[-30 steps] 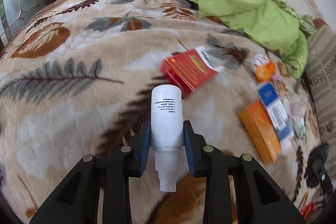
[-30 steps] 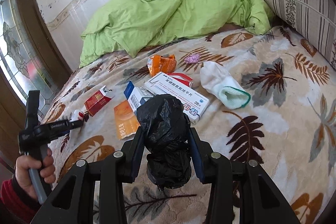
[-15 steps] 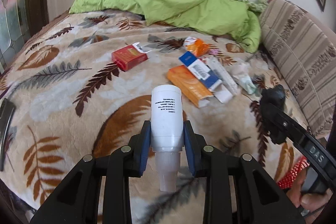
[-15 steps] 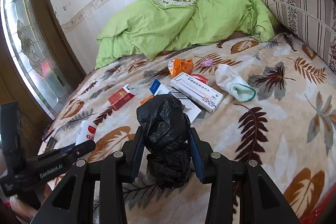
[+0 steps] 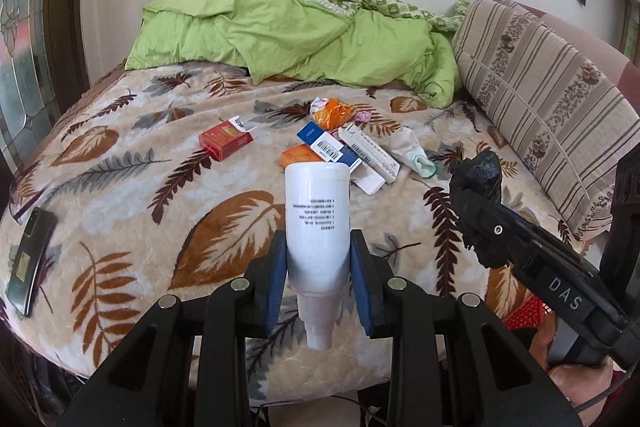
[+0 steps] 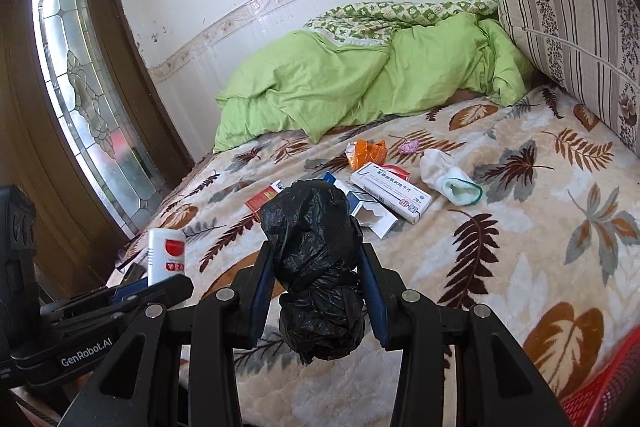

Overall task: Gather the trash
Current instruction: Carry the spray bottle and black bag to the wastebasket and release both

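My left gripper [image 5: 318, 291] is clamped on the white bottle [image 5: 317, 223], pads squeezing its lower shoulder near the cap, so most of the body sticks out beyond the jaws; my right gripper [image 6: 316, 291] is clamped on a wadded black plastic bag [image 6: 314, 259]. The bottle worries me most: it is smooth and held close to one end, so a quick swing or a tilt could let it pivot or slide out onto the blanket [image 5: 120, 203]. The bag is soft and slippery and could work loose if I jolt it, and it is balled up, so nothing can go into it until it is shaken open, which is awkward with both tools full. The only other container I can make out is something red and mesh-like, perhaps a basket [image 6: 600, 387], at the near right corner; I cannot see what it holds. Farther off on the bed, the rest of the trash lies uncollected: a red carton [image 5: 226, 141], an orange wrapper [image 5: 334, 113], the medicine boxes [image 6: 390, 193] and a sock [image 6: 450, 177]. A phone [image 5: 30, 263] at the near left edge must not get swept up.
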Demonstrator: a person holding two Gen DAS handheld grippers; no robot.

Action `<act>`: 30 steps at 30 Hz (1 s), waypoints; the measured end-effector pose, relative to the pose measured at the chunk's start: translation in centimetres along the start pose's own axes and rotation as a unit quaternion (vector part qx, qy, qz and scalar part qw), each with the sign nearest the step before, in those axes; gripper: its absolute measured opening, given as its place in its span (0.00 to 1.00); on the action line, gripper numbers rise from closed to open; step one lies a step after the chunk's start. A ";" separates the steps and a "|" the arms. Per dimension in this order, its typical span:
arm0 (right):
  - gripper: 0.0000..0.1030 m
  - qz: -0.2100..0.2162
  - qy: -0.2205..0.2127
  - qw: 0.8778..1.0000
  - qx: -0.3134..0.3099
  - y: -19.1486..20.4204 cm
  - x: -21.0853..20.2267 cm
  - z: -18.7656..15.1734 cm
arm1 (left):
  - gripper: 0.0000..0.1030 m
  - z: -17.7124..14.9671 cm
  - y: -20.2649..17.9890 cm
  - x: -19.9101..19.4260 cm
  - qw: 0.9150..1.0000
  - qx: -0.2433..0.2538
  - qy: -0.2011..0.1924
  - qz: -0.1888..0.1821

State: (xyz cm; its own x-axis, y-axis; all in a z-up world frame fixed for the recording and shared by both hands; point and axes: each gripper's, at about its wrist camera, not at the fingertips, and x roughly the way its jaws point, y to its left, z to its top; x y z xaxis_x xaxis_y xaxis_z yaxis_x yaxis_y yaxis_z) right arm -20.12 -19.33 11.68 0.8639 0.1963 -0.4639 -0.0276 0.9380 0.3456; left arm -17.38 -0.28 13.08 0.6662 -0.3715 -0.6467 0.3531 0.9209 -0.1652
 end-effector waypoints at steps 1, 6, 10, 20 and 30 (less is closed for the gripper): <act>0.42 -0.002 -0.001 1.000 0.001 -0.1 -0.1 0.0 | 0.28 0.1 -0.1 -0.1 1.000 0.000 -0.002 -0.001; 0.42 -0.003 0.001 1.000 0.014 -0.4 -0.4 -0.1 | 0.28 -0.1 -0.1 -0.1 1.000 0.004 -0.016 0.007; 0.42 -0.010 0.010 1.000 -0.004 0.3 0.2 -0.4 | 0.28 -0.5 0.2 0.3 1.000 0.007 -0.021 0.011; 0.42 -0.005 0.021 1.000 0.003 0.7 1.7 -0.4 | 0.28 -0.6 0.5 1.5 0.998 0.023 -0.041 0.042; 0.43 -0.015 0.029 0.999 0.008 -0.2 2.8 -0.7 | 0.28 -1.2 0.5 3.7 0.997 0.033 -0.034 0.060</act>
State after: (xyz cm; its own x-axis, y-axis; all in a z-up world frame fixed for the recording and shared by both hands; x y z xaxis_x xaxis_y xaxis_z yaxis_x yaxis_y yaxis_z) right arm -18.06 -18.73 9.77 0.8340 0.1854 -0.5197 0.0052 0.9392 0.3434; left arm -15.52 -1.06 9.75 0.7484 -0.2689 -0.6063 0.3097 0.9500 -0.0391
